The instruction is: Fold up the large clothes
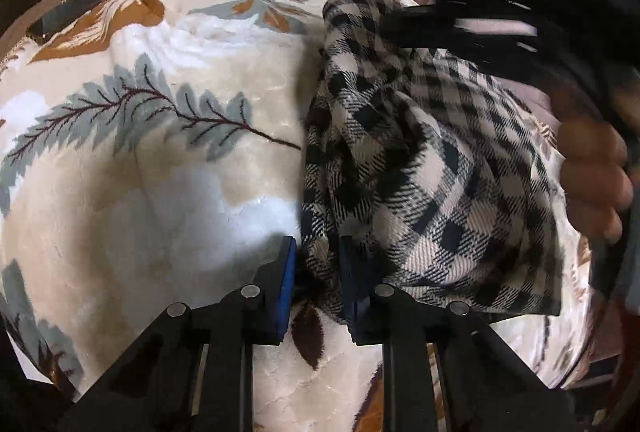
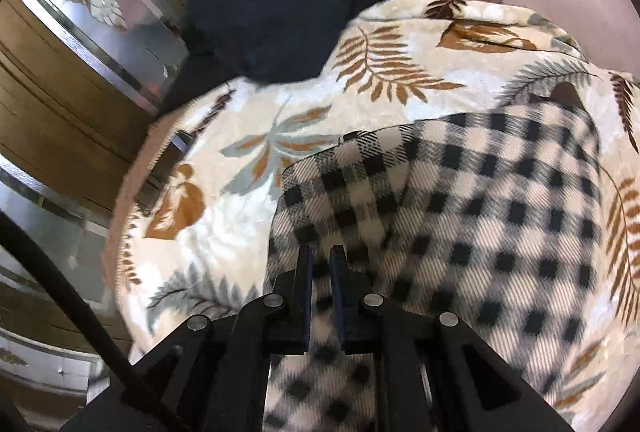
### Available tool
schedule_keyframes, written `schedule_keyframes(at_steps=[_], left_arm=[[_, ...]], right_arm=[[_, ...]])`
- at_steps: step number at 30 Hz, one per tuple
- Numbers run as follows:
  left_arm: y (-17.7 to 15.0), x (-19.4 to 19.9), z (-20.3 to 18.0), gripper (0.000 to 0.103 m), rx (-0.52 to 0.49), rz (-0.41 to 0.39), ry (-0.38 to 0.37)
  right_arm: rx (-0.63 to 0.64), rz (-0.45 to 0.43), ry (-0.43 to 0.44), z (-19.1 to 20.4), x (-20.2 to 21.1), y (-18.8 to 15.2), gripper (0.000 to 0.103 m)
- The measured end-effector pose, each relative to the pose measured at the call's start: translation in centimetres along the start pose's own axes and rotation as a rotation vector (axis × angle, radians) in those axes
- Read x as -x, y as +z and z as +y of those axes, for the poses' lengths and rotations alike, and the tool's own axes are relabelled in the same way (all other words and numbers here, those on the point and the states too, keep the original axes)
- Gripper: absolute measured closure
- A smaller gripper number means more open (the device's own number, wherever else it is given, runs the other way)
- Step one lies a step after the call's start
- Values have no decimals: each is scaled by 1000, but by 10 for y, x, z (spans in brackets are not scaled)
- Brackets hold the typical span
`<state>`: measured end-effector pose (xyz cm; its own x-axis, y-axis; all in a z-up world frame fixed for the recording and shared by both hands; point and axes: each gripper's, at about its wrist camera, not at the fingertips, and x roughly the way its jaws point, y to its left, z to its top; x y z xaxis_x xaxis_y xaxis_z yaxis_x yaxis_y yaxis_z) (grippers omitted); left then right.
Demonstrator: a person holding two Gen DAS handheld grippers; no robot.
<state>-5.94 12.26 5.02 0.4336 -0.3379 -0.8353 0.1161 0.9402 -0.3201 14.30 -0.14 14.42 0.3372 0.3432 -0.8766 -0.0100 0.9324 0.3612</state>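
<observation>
Our left gripper (image 1: 316,272) and right gripper (image 2: 321,268) each pinch the checked shirt (image 1: 420,172), bunched ahead of them on the leaf-print blanket (image 1: 160,120).

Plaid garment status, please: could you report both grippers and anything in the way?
Left gripper shut on plaid garment. Right gripper shut on it too. Garment bunched on leaf-print blanket. Dark clothes lie beyond, apart.

Checked garment (image 1: 432,160) lies on the leaf-print blanket (image 1: 152,136), toward its right side in the left wrist view. Left gripper (image 1: 316,272) pinches a bunched edge at the garment's near left. Dark clothes (image 2: 272,8) sit at the blanket's far edge. Cabinet (image 2: 52,104) stands left of the blanket
</observation>
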Motion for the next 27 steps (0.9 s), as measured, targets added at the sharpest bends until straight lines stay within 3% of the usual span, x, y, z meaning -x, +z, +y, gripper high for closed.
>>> schedule_keyframes(at_steps=[4, 8, 12, 15, 17, 19, 22, 27], left_arm=[[-3, 3, -5, 86, -28, 2, 20], [-3, 21, -6, 86, -22, 1, -21], [-5, 44, -8, 84, -23, -69, -24], [-1, 57, -2, 79, -19, -125, 22], [7, 63, 9, 75, 20, -162, 58], [15, 65, 20, 64, 52, -177, 86], [24, 64, 36, 61, 92, -184, 115], [43, 55, 46, 55, 133, -176, 106]], right_arm=[[10, 128, -27, 1, -52, 5, 90], [-2, 95, 9, 1, -39, 5, 90], [7, -41, 70, -1, 21, -8, 90], [-13, -101, 111, -10, 59, -36, 90], [-36, -101, 145, -13, 63, -54, 90], [-56, -65, 180, -19, 55, -75, 90], [-58, 39, 205, -21, 21, -114, 90], [-82, 1, 257, -24, 19, -152, 93]])
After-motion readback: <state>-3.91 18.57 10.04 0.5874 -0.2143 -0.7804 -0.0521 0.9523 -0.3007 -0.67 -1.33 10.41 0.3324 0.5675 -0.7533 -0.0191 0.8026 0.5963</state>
